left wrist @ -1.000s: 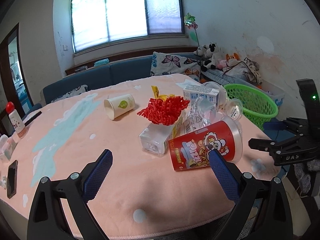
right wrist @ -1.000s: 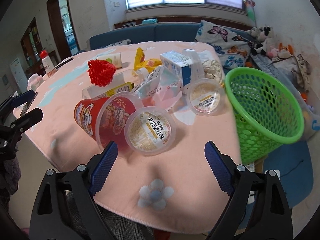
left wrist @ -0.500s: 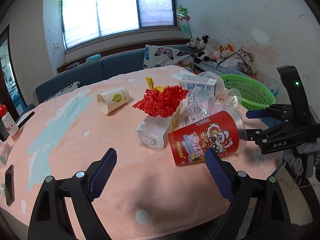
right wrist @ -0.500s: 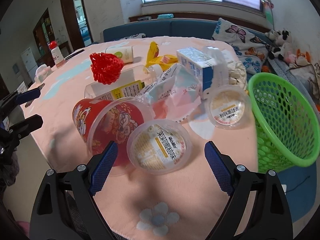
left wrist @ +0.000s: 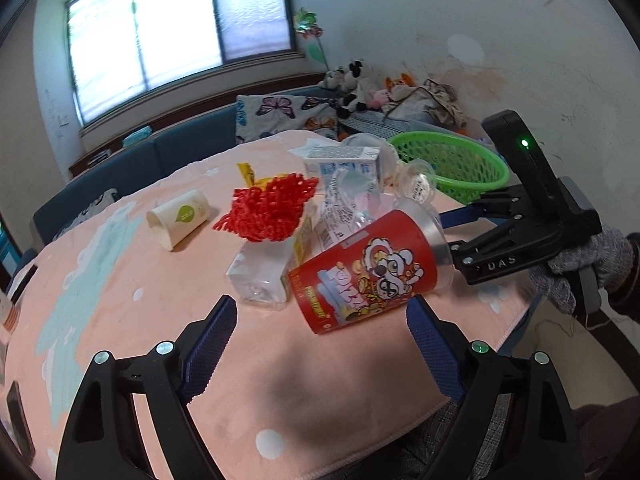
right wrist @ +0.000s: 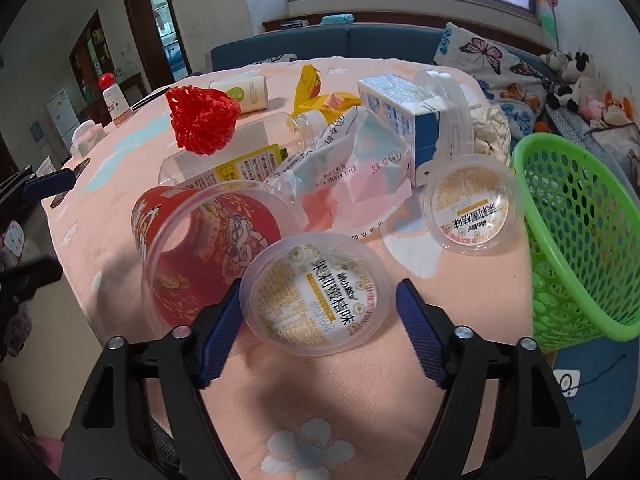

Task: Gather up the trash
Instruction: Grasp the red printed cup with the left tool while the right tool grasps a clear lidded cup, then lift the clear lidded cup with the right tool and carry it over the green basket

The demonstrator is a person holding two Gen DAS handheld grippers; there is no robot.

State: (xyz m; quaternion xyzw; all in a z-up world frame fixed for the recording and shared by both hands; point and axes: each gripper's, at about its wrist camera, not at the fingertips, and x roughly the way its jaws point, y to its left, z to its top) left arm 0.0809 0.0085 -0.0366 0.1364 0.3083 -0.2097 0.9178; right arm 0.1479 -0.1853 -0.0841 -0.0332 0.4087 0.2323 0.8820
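A pile of trash lies on the pink tablecloth (left wrist: 168,320). A red cartoon cup (left wrist: 366,270) lies on its side just ahead of my open, empty left gripper (left wrist: 320,340). A clear round tub (right wrist: 318,294) with a yellow label lies between the fingers of my open right gripper (right wrist: 320,328), not squeezed. The red cup (right wrist: 204,240) lies just left of it. A red foam net (right wrist: 202,120), a clear bottle (right wrist: 232,166), a milk carton (right wrist: 404,108), a second tub (right wrist: 472,204) and a paper cup (left wrist: 178,218) lie beyond. The green basket (right wrist: 588,240) stands at the right.
A red-capped bottle (right wrist: 112,98) and a phone (left wrist: 18,416) sit at the table's far side. A blue sofa (right wrist: 360,46) with a butterfly pillow and plush toys lies behind. The right gripper's body (left wrist: 520,236) shows in the left wrist view by the table edge.
Both grippers have moved closer to the pile. The right gripper's fingers now flank the clear tub. The left gripper has neared the red cup.
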